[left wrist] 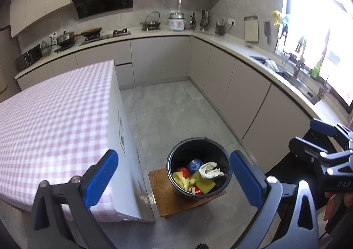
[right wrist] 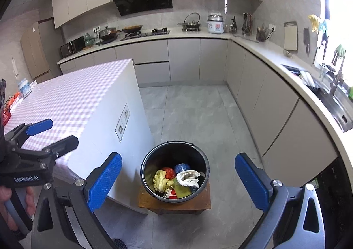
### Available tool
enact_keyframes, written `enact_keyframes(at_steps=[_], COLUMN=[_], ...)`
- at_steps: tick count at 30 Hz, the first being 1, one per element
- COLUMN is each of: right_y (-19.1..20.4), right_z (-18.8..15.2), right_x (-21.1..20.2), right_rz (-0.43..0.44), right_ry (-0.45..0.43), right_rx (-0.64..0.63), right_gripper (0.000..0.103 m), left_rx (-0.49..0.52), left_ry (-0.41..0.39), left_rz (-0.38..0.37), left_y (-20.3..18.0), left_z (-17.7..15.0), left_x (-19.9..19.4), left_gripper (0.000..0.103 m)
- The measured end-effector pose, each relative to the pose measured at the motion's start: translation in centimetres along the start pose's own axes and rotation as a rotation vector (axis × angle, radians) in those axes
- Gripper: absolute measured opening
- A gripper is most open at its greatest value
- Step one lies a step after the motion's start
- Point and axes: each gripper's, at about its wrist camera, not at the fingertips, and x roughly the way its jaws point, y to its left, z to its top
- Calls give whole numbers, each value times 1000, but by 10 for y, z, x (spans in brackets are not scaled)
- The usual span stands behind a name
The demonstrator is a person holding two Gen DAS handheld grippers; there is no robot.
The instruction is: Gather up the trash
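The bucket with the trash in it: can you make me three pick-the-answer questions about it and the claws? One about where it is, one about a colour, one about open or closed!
1. Where does the black bucket stand?
A. on a small wooden stool
B. on the checked tablecloth
C. in the sink

2. What colour is the crumpled bag lying on top of the trash?
A. white
B. purple
C. black

3. How are the two claws?
A. both open and empty
B. both shut on trash
C. one open, one holding the bucket

Answers:
1. A: the wooden stool shows under the bucket, on the floor beside the checked table.
2. A: the white bag sits above the yellow, red and blue trash.
3. A: the left claw and right claw both have their blue pads spread wide with nothing between them.
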Motion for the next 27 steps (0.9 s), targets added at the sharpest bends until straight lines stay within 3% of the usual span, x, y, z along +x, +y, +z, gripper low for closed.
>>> enact_keyframes(at_steps=[12,27], right_y=[37,56], right_z=[4,10], right_x=[-61,-78], right_rz=[-17,-6], right_ry=[-86,-120], right_rx=[-4,-23], right_gripper=[103,103], left_rx=[14,3], left_ry=[-82,-133], left_rz=[-15,-26], left_y=[17,25], left_z=[8,0], left_x=[-44,-58], left_gripper=[102,102])
